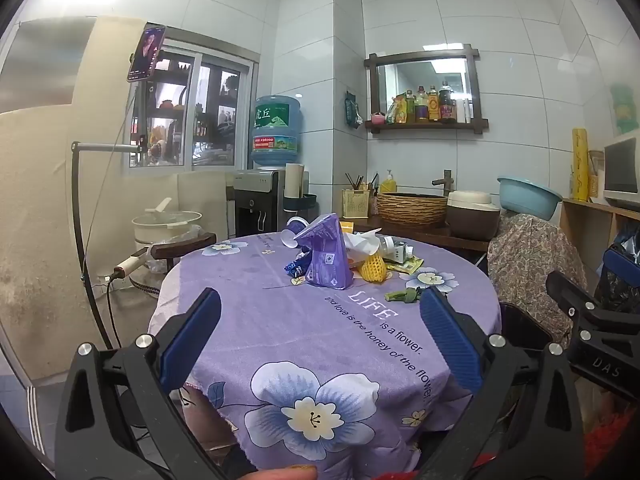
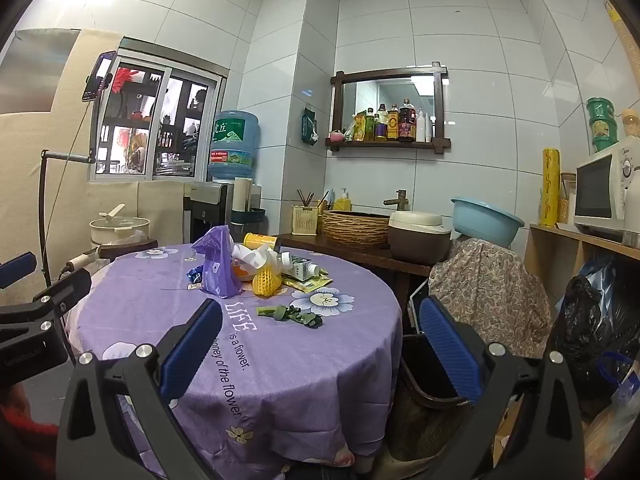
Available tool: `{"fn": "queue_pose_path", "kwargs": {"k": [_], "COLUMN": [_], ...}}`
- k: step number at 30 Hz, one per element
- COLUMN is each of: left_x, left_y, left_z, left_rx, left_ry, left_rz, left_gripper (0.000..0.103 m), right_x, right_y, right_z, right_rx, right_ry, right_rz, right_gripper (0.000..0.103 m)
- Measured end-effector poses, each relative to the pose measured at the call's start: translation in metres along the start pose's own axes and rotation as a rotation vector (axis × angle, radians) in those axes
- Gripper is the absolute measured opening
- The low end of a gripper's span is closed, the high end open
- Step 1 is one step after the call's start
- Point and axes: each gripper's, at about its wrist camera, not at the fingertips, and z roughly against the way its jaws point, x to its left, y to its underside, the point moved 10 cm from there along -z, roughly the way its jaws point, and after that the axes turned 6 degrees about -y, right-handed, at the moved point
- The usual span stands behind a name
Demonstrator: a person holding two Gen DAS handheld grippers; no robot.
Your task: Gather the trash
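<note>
The jaws of both grippers are spread wide with nothing between them: the left gripper (image 1: 320, 320) and the right gripper (image 2: 322, 324) are held short of the near edge of the table, neither touching any trash.

The round table (image 2: 280, 360), draped in a purple flowered cloth, fills the middle of both views. To its right, low on the floor and partly behind the right gripper's right finger, a dark bin (image 2: 432, 384) is seen, which is judged to be where the trash should go.

The trash is gathered in one heap on the far half of the table. The largest piece is a crumpled purple bag (image 1: 326, 256), standing up at the left of the heap. Just beside it to the right lies a yellow foam net (image 1: 374, 269), and behind that a white crumpled wrapper (image 1: 362, 242) and a small carton (image 2: 305, 270). A green vegetable stalk (image 2: 290, 314) lies apart from the heap, nearer the grippers.

For the step in hand, a reach forward over the cloth is called for. The stalk is best taken first by the right gripper, being nearest and alone; it should be approached low and clamped across its thickest part, without the cloth being pinched.
</note>
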Motion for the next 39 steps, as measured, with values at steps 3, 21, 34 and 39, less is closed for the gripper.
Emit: {"fn": "queue_pose_path", "kwargs": {"k": [3, 21, 34, 39], "left_x": [0.0000, 0.0000, -0.0003, -0.0013], "left_y": [0.0000, -0.0002, 0.0032, 0.0039], "left_z": [-0.0001, 0.0035, -0.0020, -0.0027], "left_rx": [-0.002, -0.004, -0.003, -0.004], "left_ry": [0.001, 0.002, 0.001, 0.001], "left_rz": [0.002, 0.000, -0.003, -0.004], "left_gripper": [0.098, 0.098, 0.098, 0.098], "right_x": [-0.0002, -0.0006, -0.0007, -0.0010], "right_y": [0.0003, 0.0004, 0.0005, 0.0007], "right_z": [0.0000, 0.0001, 0.0008, 0.0008], "right_rx": [0.001, 0.002, 0.000, 0.000], "right_ry": [0.001, 0.001, 0.001, 0.002], "right_rz": [0.001, 0.001, 0.003, 0.002], "right_gripper": [0.098, 0.098, 0.098, 0.098]}}
